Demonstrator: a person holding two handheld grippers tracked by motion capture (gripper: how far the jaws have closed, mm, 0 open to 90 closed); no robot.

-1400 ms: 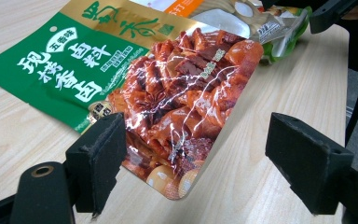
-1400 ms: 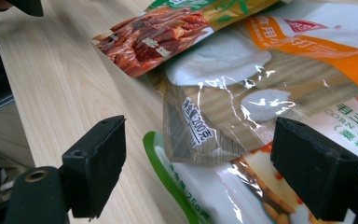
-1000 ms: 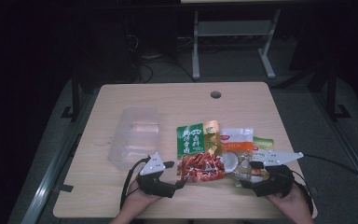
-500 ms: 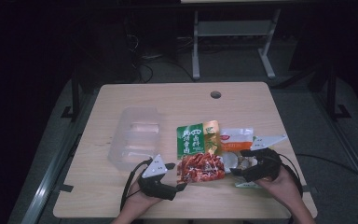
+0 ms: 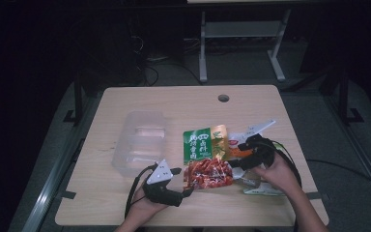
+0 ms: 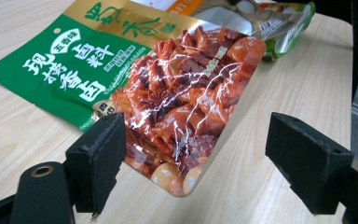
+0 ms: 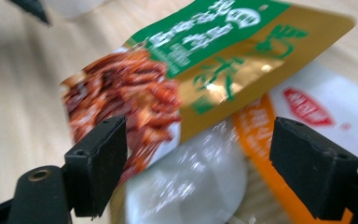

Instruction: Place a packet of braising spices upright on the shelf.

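Your left tongs [image 5: 182, 182] rest low on the light wooden counter [image 5: 125, 101], near its front edge, with their jaws spread wide and nothing between them. In the left gripper view those jaws frame the near corner of the green, gold and red foil snack packet [image 6: 168, 98], which lies flat on the counter just ahead of the jaw tips; the pads [image 6: 100, 154] stand clear of the foil on either side.

Your right tongs [image 5: 239, 154] sit above the cluster of packets at the right of the counter, held in your right hand [image 5: 278, 175]. Their jaws are also wide apart and grip nothing. The right gripper view is blurred, but you can make out the same foil snack packet [image 7: 205, 65] beyond the jaws, overlapping a white and orange plastic packet [image 7: 317, 107] and a clear, shiny plastic bag [image 7: 191, 182] that lies right below the open jaws.

From the high view, the foil snack packet [image 5: 206, 154] lies near the middle of the counter, between your two tongs. A clear plastic lidded container [image 5: 140, 140] stands to its left, apart from it. Another packet with a green edge [image 5: 261, 189] lies under your right hand, by the counter's front right.
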